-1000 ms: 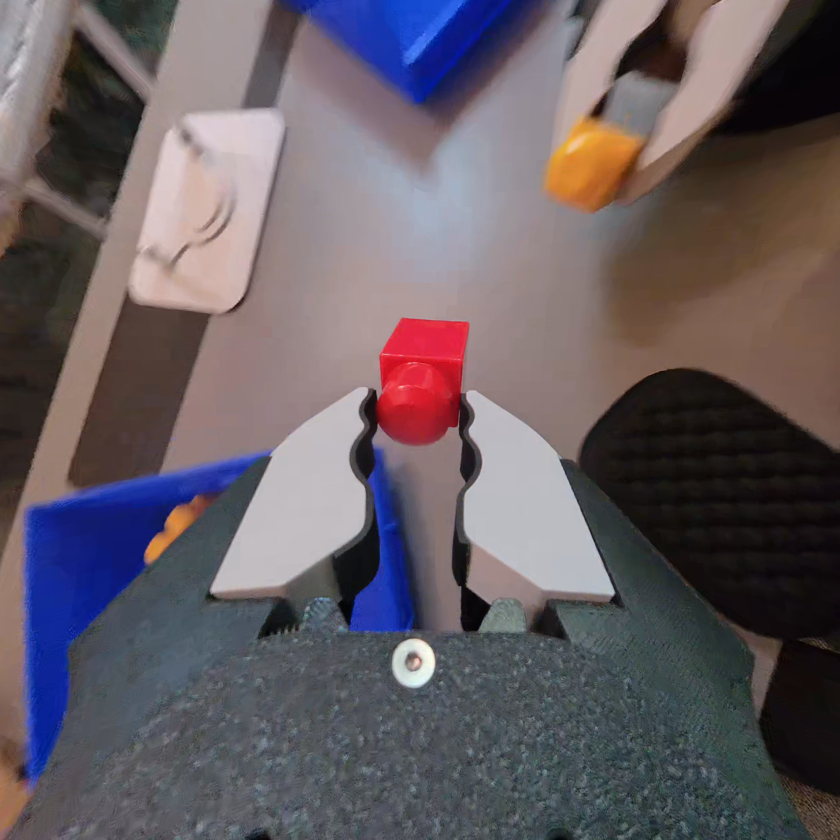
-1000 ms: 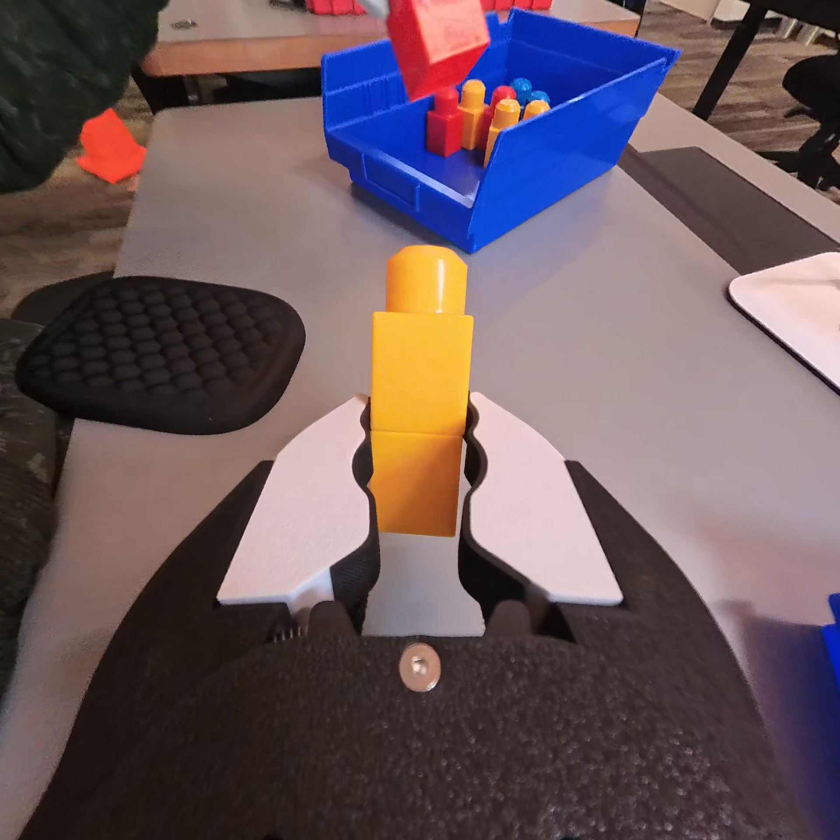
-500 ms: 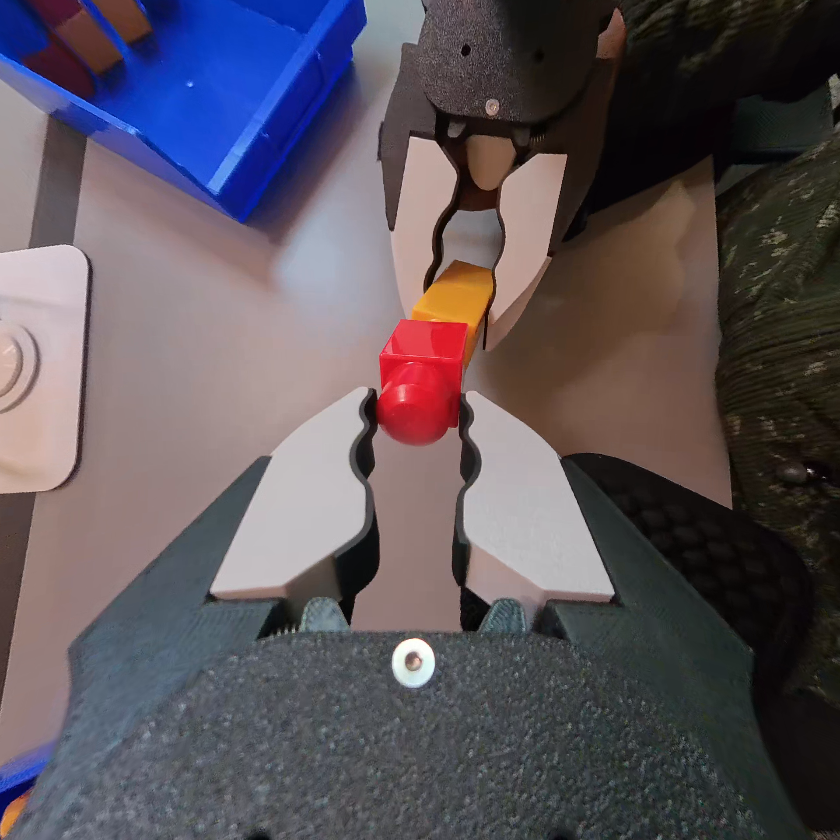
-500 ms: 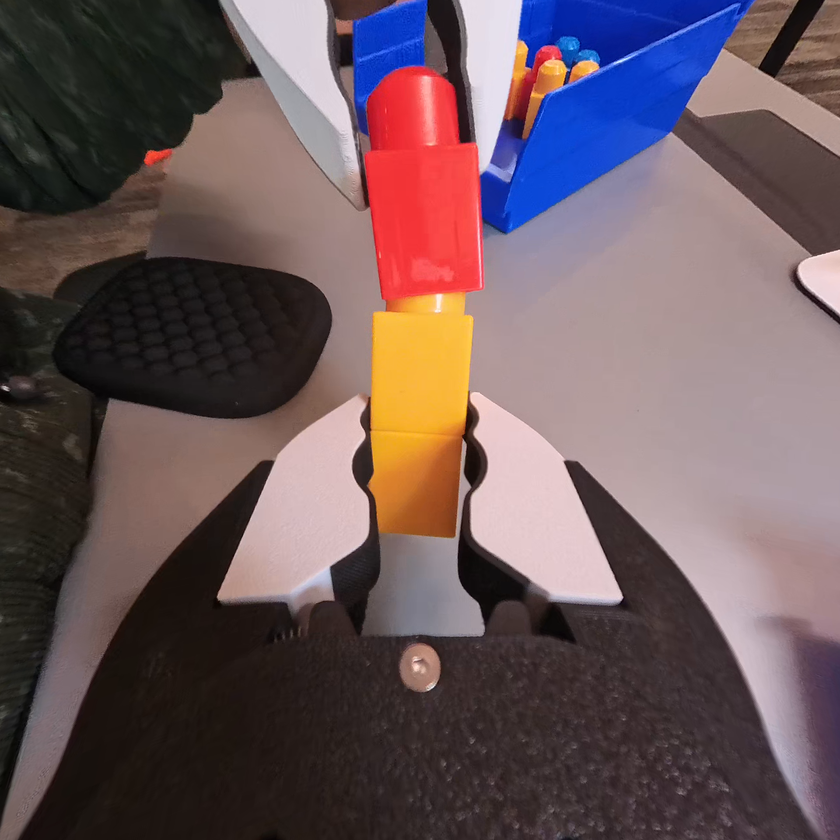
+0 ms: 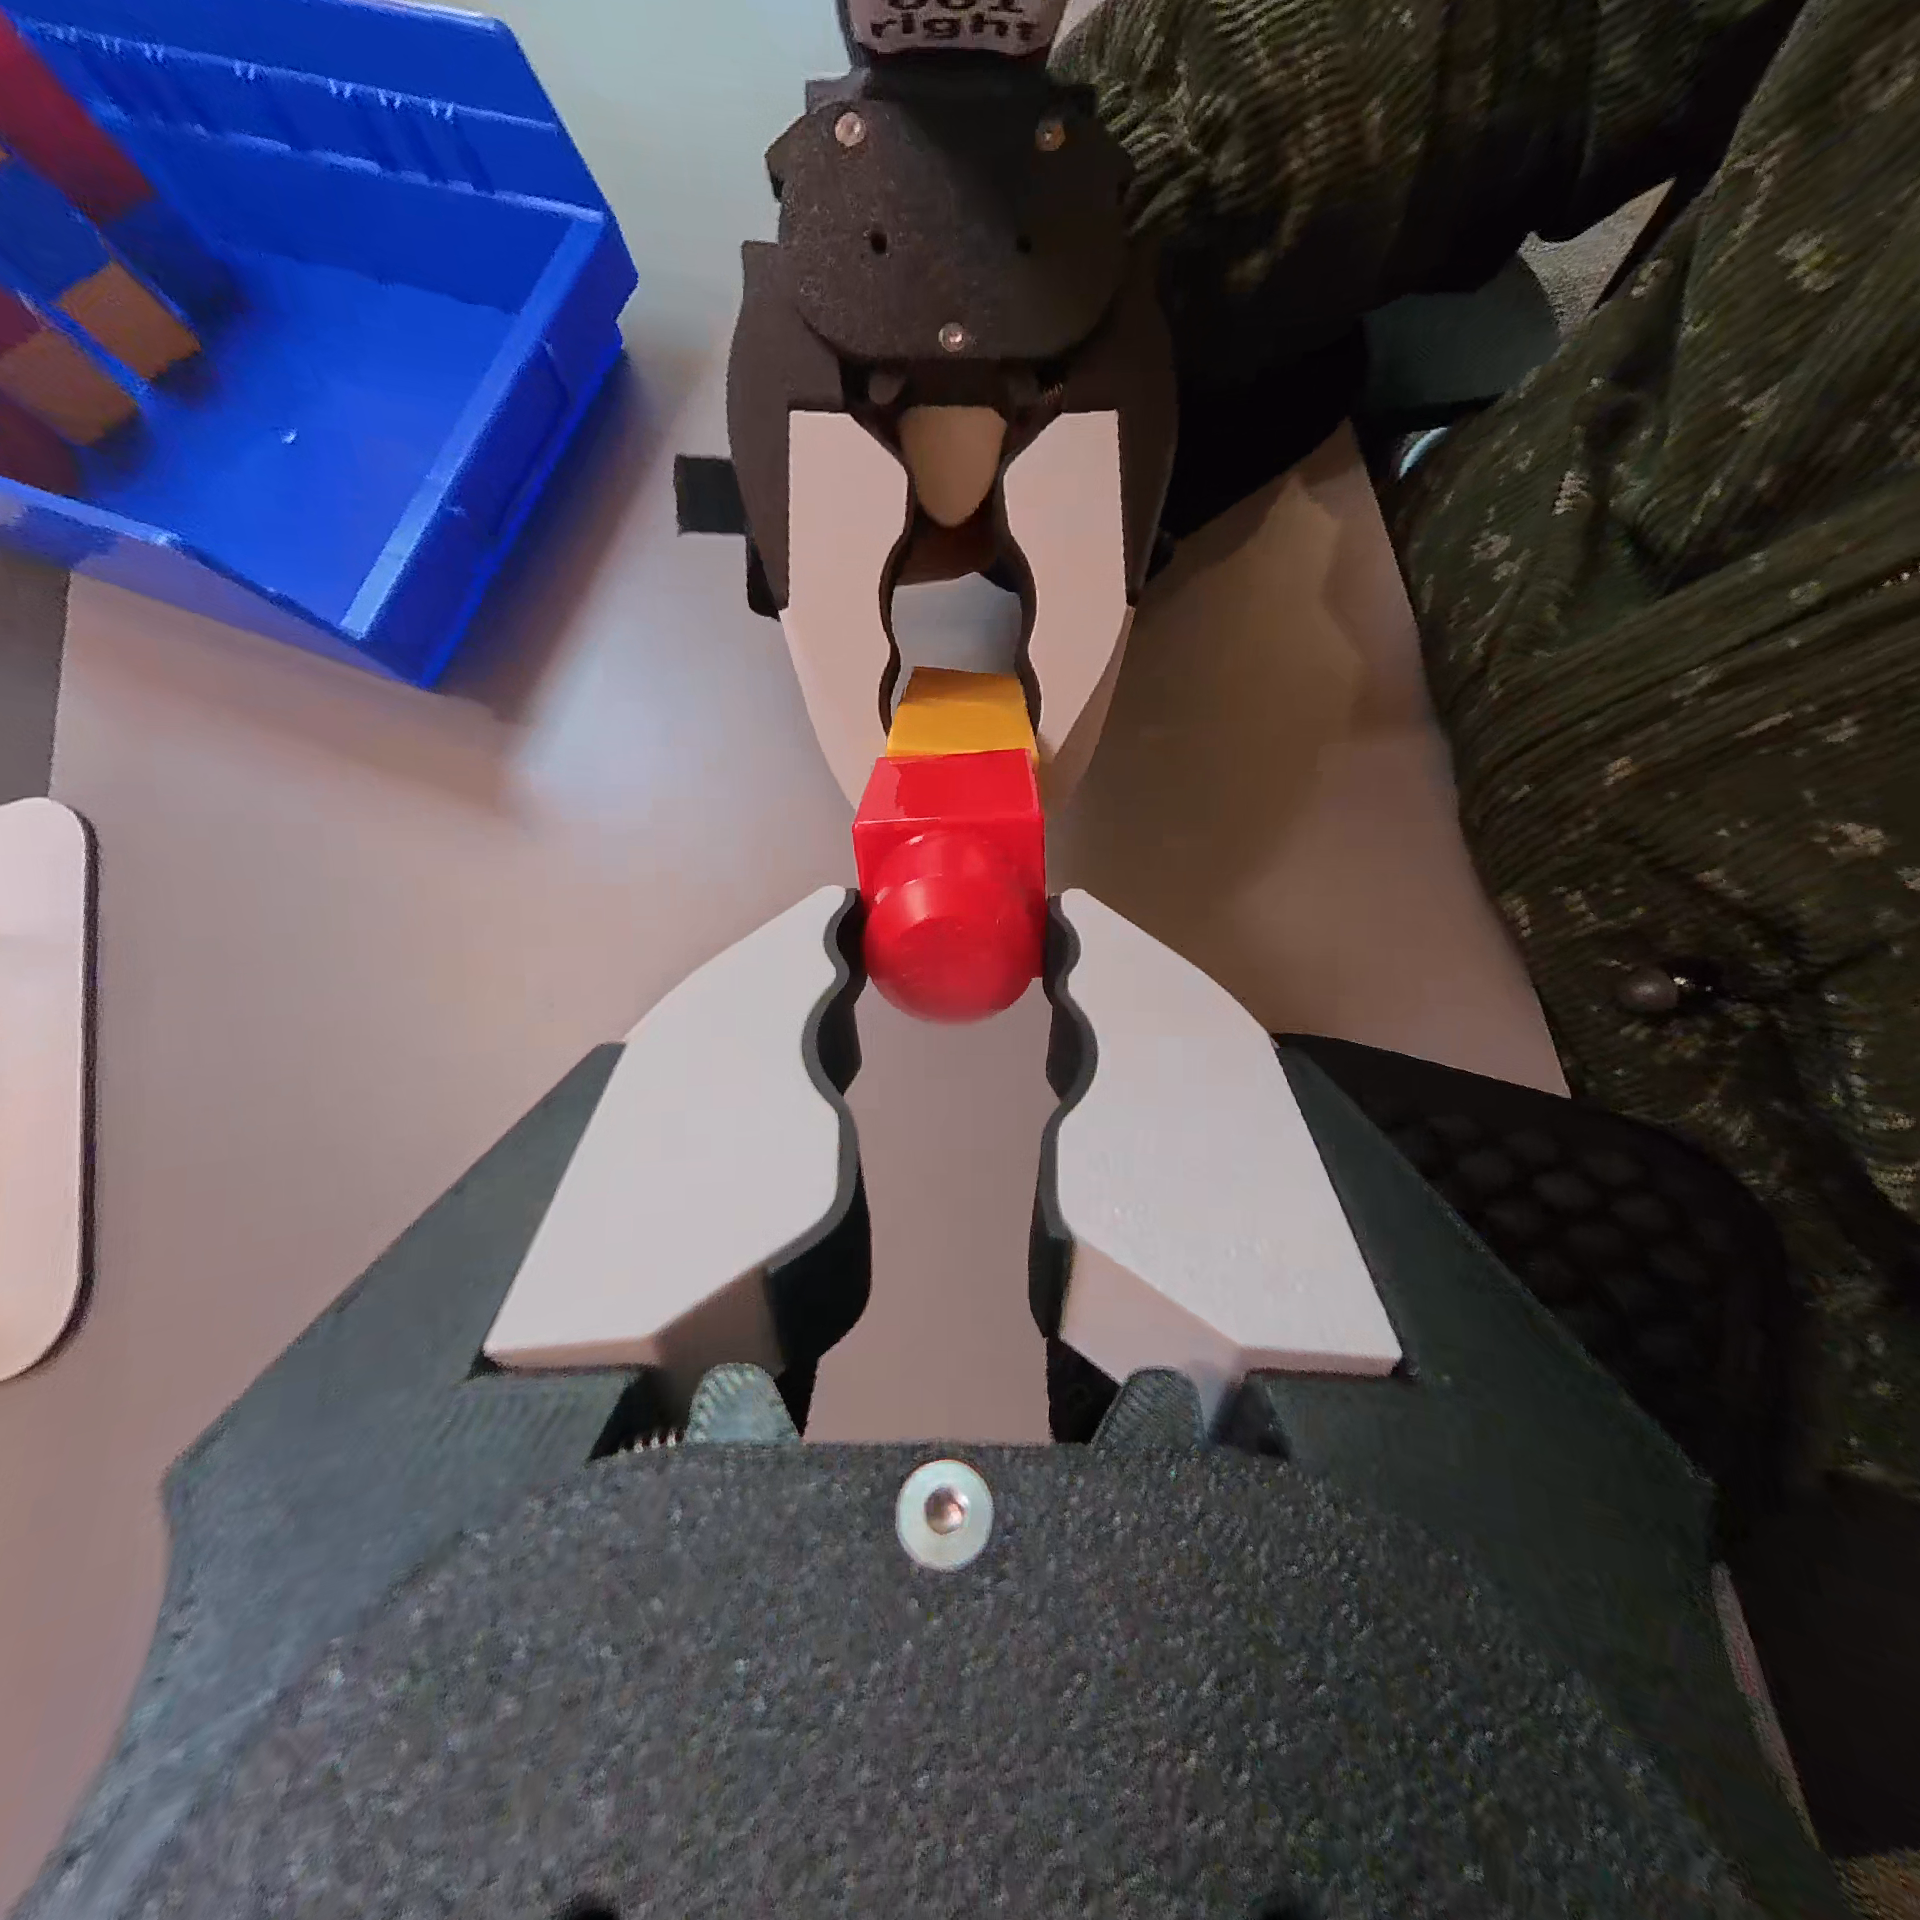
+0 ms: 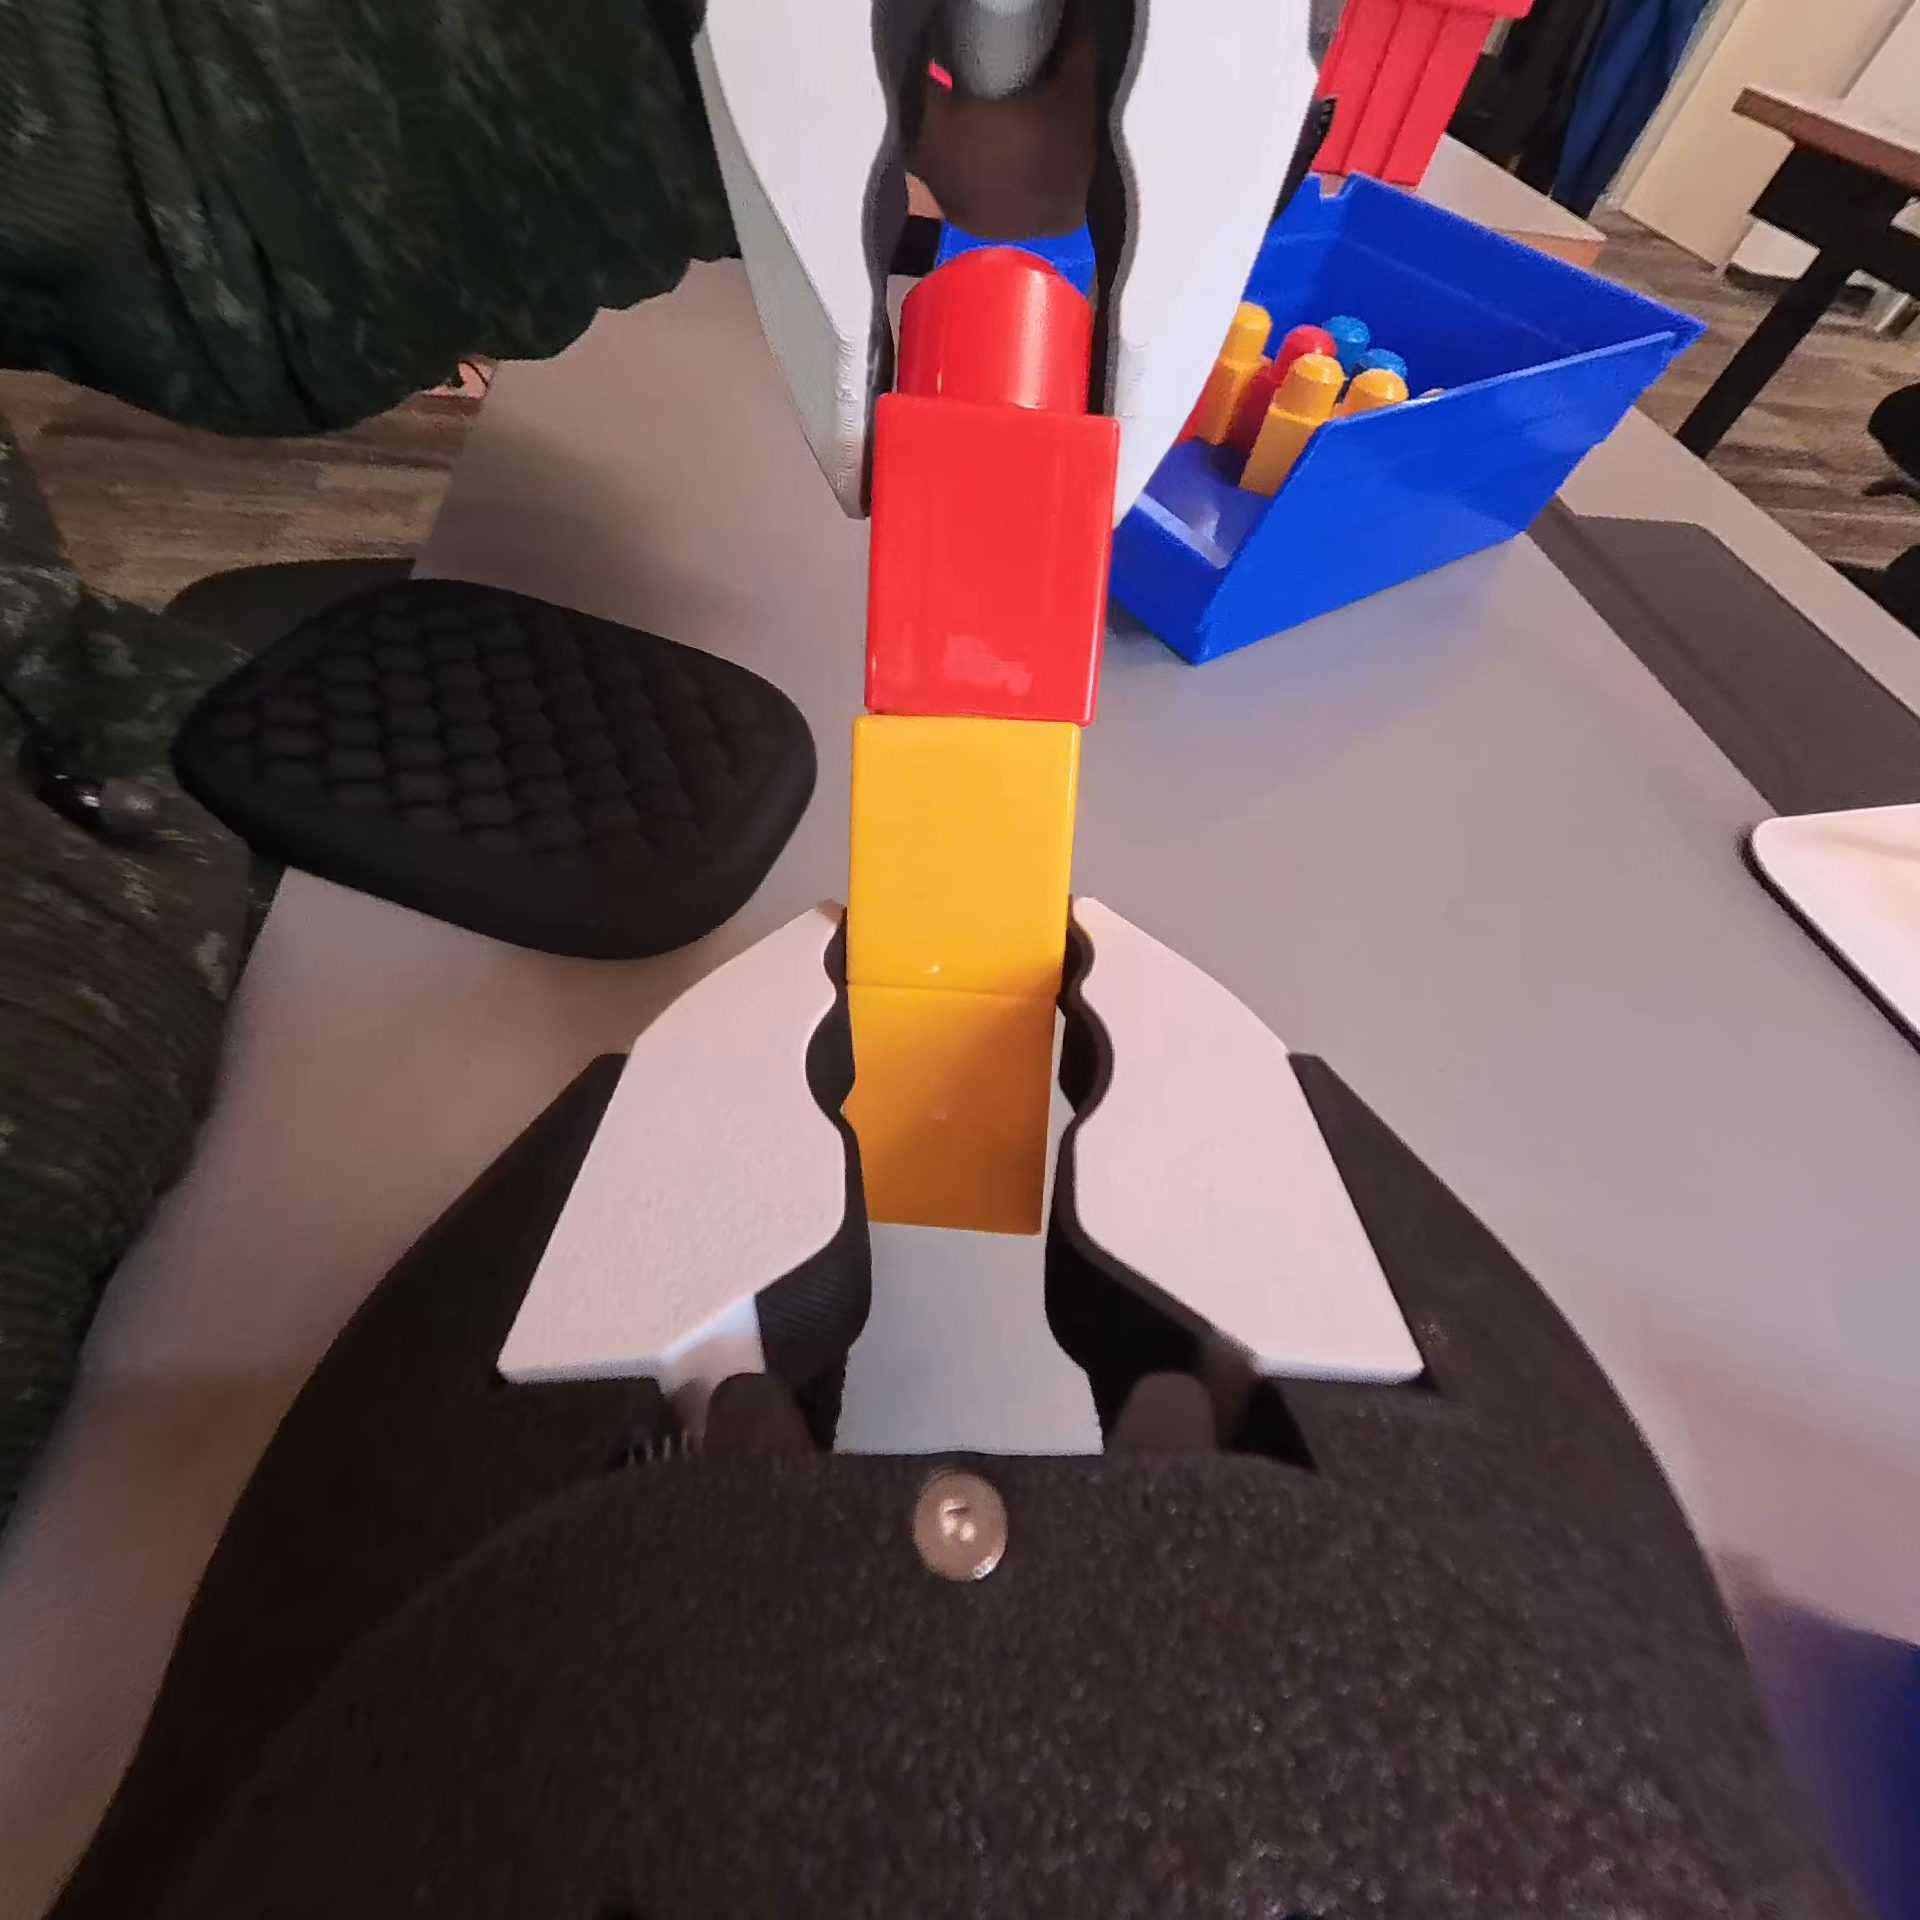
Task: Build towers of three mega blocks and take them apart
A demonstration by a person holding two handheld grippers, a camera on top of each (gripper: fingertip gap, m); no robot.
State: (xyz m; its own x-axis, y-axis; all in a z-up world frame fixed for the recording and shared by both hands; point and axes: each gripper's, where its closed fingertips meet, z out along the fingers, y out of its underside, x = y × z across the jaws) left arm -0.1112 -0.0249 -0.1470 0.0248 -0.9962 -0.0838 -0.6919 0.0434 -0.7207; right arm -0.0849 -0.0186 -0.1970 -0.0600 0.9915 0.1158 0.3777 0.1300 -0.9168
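My left gripper [image 5: 951, 920] is shut on the round stud of a red block [image 5: 948, 831]. My right gripper [image 6: 956, 935] is shut on a stack of two yellow blocks [image 6: 961, 862]. The red block [image 6: 987, 561] now sits flush on top of the yellow stack, so three blocks stand in one column. In the left wrist view the yellow stack [image 5: 961, 717] shows behind the red block, between the fingers of the right gripper [image 5: 961, 727]. In the right wrist view the left gripper [image 6: 992, 343] comes down from above around the red stud.
A blue bin [image 6: 1392, 468] holding several yellow, red and blue blocks stands at the back right; it also shows in the left wrist view [image 5: 343, 416]. A black padded mat [image 6: 499, 758] lies to the left. A white plate [image 6: 1860, 904] lies at the right edge. A person's green sleeve [image 5: 1662, 520] is close by. About 6 cm separates my left fingertips from my right.
The red block came down from above the bin onto the yellow stack and is now pressed flush; the yellow stud that showed half a second ago is covered. Both grippers stayed shut.
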